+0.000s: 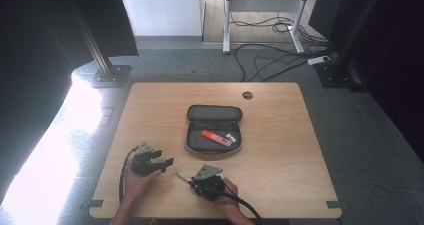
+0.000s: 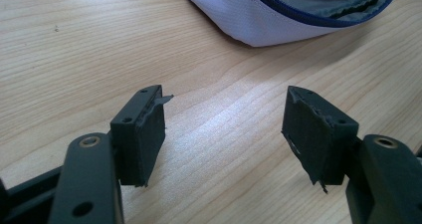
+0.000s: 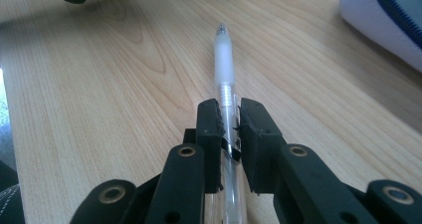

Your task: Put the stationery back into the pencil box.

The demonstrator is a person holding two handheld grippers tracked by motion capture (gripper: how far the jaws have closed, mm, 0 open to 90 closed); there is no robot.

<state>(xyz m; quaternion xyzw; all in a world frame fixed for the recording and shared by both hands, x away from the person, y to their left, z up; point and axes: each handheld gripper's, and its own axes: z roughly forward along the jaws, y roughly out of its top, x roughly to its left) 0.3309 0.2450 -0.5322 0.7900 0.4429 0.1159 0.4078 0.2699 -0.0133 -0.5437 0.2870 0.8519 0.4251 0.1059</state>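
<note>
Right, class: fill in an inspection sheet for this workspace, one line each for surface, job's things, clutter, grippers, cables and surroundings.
Surface: light wooden table, round hole near its far edge.
Job's things: clear plastic pen; open grey fabric pencil case holding an orange marker.
Clutter: nothing seen.
Grippers: right hand-held gripper shut on the pen; left hand-held gripper open, empty.
Cables: black gripper cables; floor cables beyond the table.
Surroundings: grey carpet, dark curtains, desk legs.

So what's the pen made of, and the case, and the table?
The pen looks like clear plastic: you can see through its barrel, and the grip part is frosted white. The case seems to be grey woven fabric, matte, with a blue zipper edge. The table looks like light wood, or a wood-look coating; grain lines show, with a smooth, faintly shiny finish.
</note>
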